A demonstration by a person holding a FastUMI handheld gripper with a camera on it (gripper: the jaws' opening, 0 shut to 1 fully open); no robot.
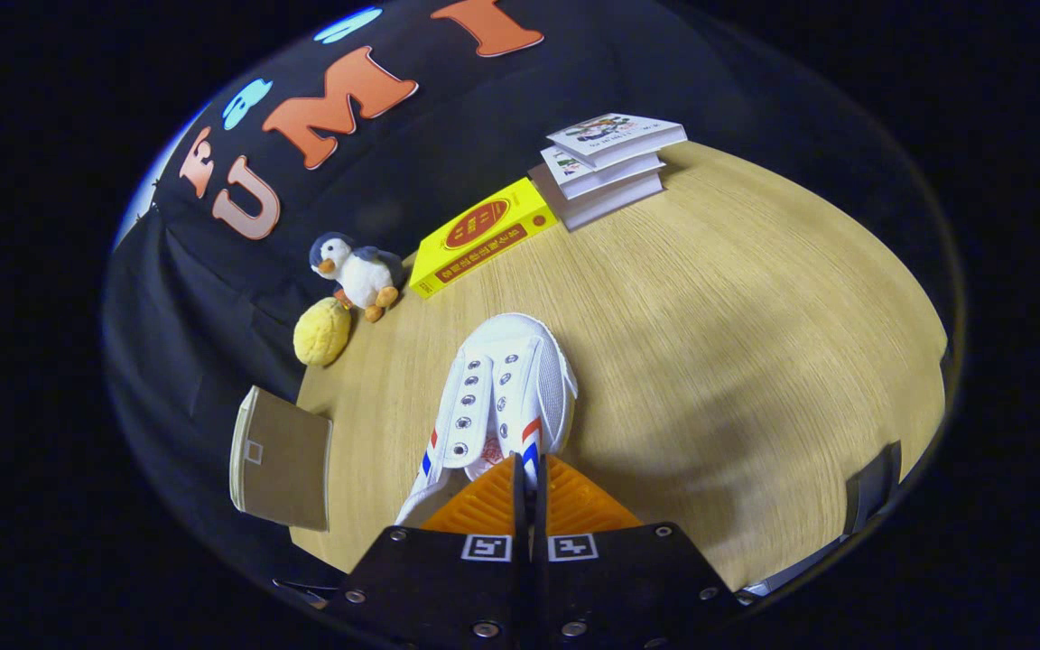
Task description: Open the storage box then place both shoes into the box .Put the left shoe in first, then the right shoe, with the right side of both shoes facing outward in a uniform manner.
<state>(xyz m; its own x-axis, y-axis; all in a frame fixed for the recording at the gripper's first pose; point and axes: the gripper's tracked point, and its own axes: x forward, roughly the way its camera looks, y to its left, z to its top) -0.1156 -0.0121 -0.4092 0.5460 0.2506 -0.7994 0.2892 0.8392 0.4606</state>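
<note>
A white canvas shoe (pixel 506 397) with red and blue side stripes and metal eyelets hangs just ahead of my fingers, toe pointing away over the wooden table (pixel 737 343). My gripper (pixel 527 483) is shut on the shoe's collar edge, the two fingers pressed together with the fabric pinched between them. The shoe's heel is hidden behind the fingers. A tan cardboard storage box (pixel 281 456) sits left of the fingers at the table's edge, with its flat side facing me.
A plush penguin (pixel 356 271) and a yellow bumpy ball (pixel 321 332) sit beyond the box. A yellow book (pixel 482 236) and a stack of white books (pixel 610 162) lie at the table's far side. A dark object (pixel 872 487) stands at the right edge.
</note>
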